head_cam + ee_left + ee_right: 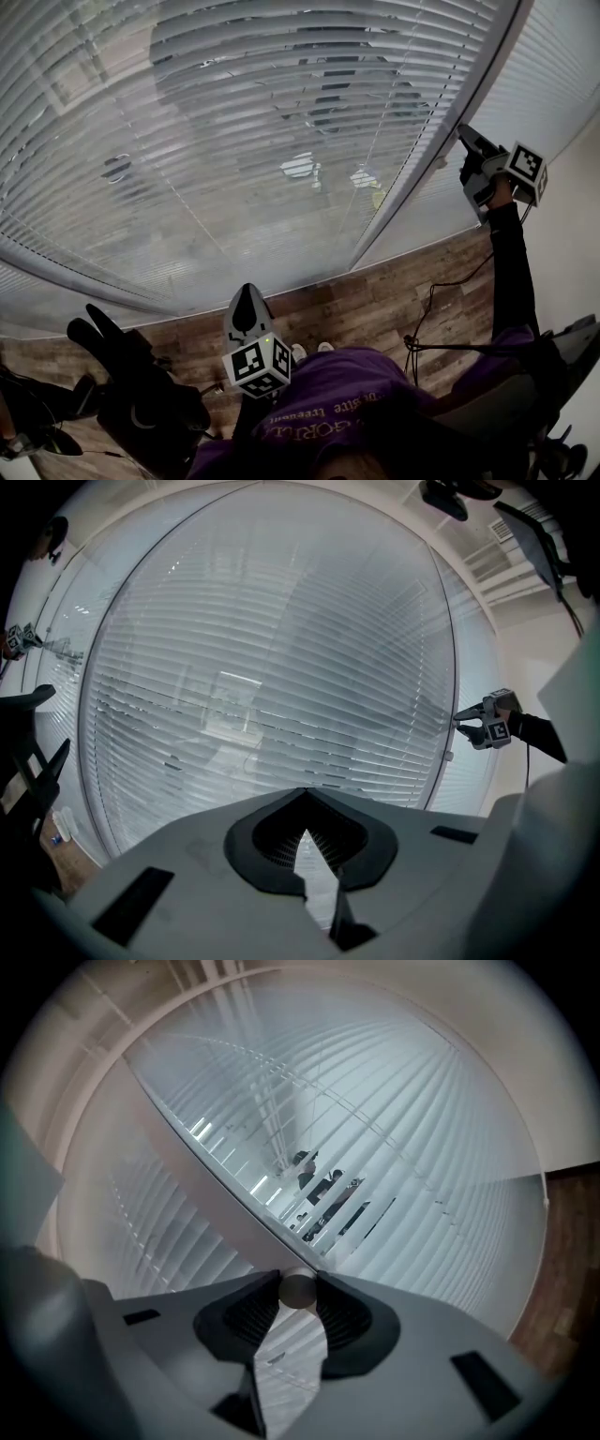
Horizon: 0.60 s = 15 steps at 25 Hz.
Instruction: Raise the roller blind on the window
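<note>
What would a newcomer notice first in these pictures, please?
The wide slatted blind covers the whole window ahead, above a wooden floor. At the right, the right gripper is held high by the window frame, shut on a small round knob. The left gripper hangs low in front of the person, shut and empty.

Blind [234,141]: I see white horizontal slats, lowered, covering the glass from 9 to 2 o'clock in the head view.
Slats: mostly lying closed; a few gaps in the right gripper view show dark shapes beyond.
Knob [298,1290]: small round grey end at 6 o'clock, pinched between my right gripper's [466,136] jaws.
</note>
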Motion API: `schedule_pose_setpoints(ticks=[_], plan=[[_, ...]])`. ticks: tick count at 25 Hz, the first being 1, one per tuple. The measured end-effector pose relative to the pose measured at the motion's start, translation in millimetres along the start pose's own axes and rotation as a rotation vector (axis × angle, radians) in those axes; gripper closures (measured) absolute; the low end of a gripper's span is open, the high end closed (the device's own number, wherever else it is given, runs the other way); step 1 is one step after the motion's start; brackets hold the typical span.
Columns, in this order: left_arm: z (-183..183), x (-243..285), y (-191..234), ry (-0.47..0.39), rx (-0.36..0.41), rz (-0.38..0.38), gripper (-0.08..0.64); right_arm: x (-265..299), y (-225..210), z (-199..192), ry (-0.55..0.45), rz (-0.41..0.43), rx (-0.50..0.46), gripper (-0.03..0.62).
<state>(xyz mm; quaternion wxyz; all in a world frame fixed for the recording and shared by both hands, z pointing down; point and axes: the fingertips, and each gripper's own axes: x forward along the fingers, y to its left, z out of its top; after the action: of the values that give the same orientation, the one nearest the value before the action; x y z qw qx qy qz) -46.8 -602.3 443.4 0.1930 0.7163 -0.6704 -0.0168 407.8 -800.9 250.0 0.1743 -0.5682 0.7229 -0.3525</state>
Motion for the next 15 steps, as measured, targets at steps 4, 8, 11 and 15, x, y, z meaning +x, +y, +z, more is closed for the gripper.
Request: schedule_pose_setpoints(ticks=[4, 8, 11, 15], plan=[[-1.3, 1.4, 0.8, -0.003, 0.002, 0.000, 0.560, 0.0, -1.9, -0.9, -0.005, 0.000, -0.006, 0.471], [-0.8, 2.0, 2.6, -0.004, 0.002, 0.003, 0.560, 0.9, 4.8, -2.2, -0.006, -0.045, -0.270, 0.471], [1.1, 1.4, 1.7, -0.003, 0.002, 0.001, 0.560, -0.3, 13.3, -1.5, -0.015, -0.118, -0.564, 0.471], [0.0, 1.9, 1.0, 0.001, 0.002, -0.002, 0.560, -2.4, 16.2, -4.3, -0.028, -0.166, -0.883, 0.469]])
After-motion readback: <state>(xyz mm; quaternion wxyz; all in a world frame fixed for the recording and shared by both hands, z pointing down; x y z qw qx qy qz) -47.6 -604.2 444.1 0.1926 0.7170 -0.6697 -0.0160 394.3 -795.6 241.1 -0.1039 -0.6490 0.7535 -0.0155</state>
